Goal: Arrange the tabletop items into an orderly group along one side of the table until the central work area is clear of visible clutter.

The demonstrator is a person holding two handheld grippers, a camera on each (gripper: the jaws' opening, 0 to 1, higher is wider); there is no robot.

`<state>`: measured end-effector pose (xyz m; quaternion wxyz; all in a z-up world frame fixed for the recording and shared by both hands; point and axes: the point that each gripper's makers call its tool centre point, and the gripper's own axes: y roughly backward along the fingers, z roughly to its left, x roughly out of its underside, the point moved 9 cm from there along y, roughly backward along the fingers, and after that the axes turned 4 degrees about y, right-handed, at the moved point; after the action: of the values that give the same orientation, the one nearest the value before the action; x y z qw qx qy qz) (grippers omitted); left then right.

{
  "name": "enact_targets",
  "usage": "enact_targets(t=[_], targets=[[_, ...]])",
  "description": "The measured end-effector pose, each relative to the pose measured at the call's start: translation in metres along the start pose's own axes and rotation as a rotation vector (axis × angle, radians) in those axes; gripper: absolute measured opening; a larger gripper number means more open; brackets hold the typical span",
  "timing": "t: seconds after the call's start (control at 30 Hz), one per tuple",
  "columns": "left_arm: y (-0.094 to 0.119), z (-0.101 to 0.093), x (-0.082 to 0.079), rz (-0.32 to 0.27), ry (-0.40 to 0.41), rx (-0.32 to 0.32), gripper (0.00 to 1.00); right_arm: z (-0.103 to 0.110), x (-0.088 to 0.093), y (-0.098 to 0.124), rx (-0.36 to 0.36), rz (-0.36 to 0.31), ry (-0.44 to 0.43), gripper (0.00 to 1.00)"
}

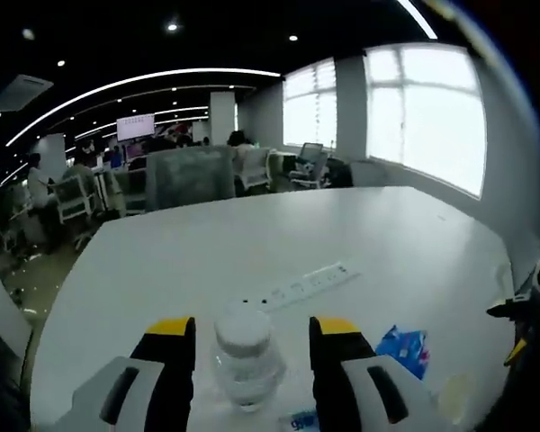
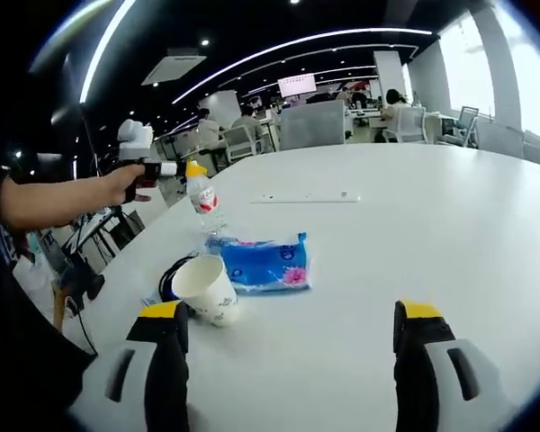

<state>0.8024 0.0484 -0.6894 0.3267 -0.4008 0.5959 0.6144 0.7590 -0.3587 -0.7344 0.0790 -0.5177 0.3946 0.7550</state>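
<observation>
The left gripper (image 1: 252, 346) has its yellow-tipped jaws on either side of a clear plastic water bottle (image 1: 245, 355), seen from above with its white cap between them. In the right gripper view this same gripper (image 2: 168, 169) appears at the bottle's (image 2: 204, 200) neck, held by a person's hand (image 2: 126, 184); the jaws look closed on the bottle. The bottle stands upright on the white table (image 2: 414, 225), just beyond a blue tissue pack (image 2: 265, 261).

Taking the tissue pack as the landmark: a white paper cup (image 2: 207, 288) lies tipped on its side touching the pack's near-left corner, with a dark cable (image 2: 171, 274) curled just behind the cup. A white power strip (image 2: 308, 197) lies well beyond the pack, toward the table's far edge. In the left gripper view the power strip (image 1: 308, 282) sits ahead of the bottle and the tissue pack (image 1: 403, 349) lies to its right.

The right gripper (image 2: 292, 346) hovers over bare table nearer than the pack, its jaws wide apart and holding nothing.
</observation>
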Motion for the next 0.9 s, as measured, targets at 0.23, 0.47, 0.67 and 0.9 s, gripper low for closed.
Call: enact_targets(t=[0.23,0.47,0.67,0.9], targets=[[0.009,0.006,0.0,-0.078,0.083,-0.093,0.52,-0.003,0.003,-0.002,0.006,0.011,-0.009,0.9],[0.012,-0.001,-0.01,-0.162,0.084,-0.19,0.49,0.0,0.006,-0.007,-0.006,0.025,-0.01,0.9],[0.013,-0.005,-0.012,-0.19,0.084,-0.235,0.45,0.0,0.008,-0.008,-0.01,0.032,-0.011,0.89],[-0.002,-0.016,-0.005,-0.194,0.131,-0.305,0.39,-0.003,0.015,-0.007,-0.004,0.054,-0.019,0.88]])
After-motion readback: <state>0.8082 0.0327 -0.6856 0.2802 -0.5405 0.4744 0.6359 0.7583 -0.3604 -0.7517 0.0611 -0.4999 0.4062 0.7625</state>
